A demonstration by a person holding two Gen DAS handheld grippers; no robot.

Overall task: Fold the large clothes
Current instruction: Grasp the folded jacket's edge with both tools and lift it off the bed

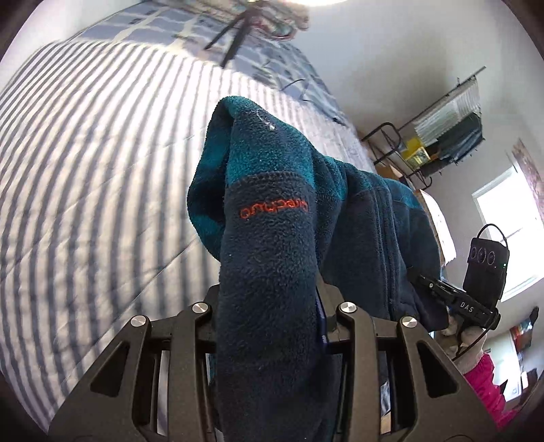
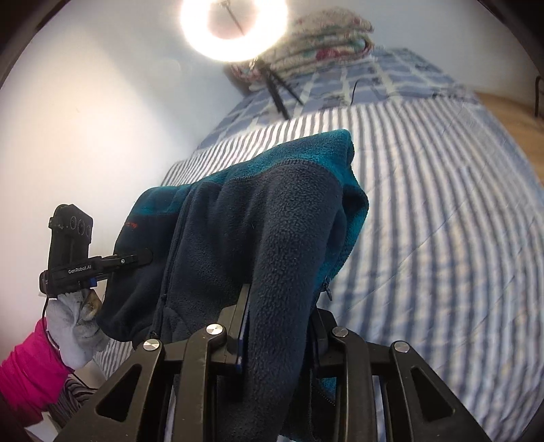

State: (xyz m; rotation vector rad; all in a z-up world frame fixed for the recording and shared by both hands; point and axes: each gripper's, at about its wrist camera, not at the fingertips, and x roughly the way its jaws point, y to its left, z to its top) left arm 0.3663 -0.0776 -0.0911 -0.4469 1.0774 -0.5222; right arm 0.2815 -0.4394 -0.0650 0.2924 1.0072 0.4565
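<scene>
A navy and teal fleece jacket (image 1: 272, 244) with an orange logo hangs between both grippers, lifted above the striped bed (image 1: 85, 170). My left gripper (image 1: 272, 306) is shut on one fold of the fleece, which drapes over its jaws and hides the fingertips. My right gripper (image 2: 278, 316) is shut on another fold of the same jacket (image 2: 258, 217). The right gripper also shows in the left wrist view (image 1: 442, 292), at the jacket's far edge. The left gripper also shows in the right wrist view (image 2: 136, 260), clamped on the jacket's left side.
The blue-and-white striped bedspread (image 2: 442, 221) lies below. A tripod (image 2: 278, 88) with a bright ring light (image 2: 234, 23) and folded blankets (image 2: 323, 37) stand at the bed's head. A clothes rack (image 1: 452, 129) and a window (image 1: 510, 224) are at the right.
</scene>
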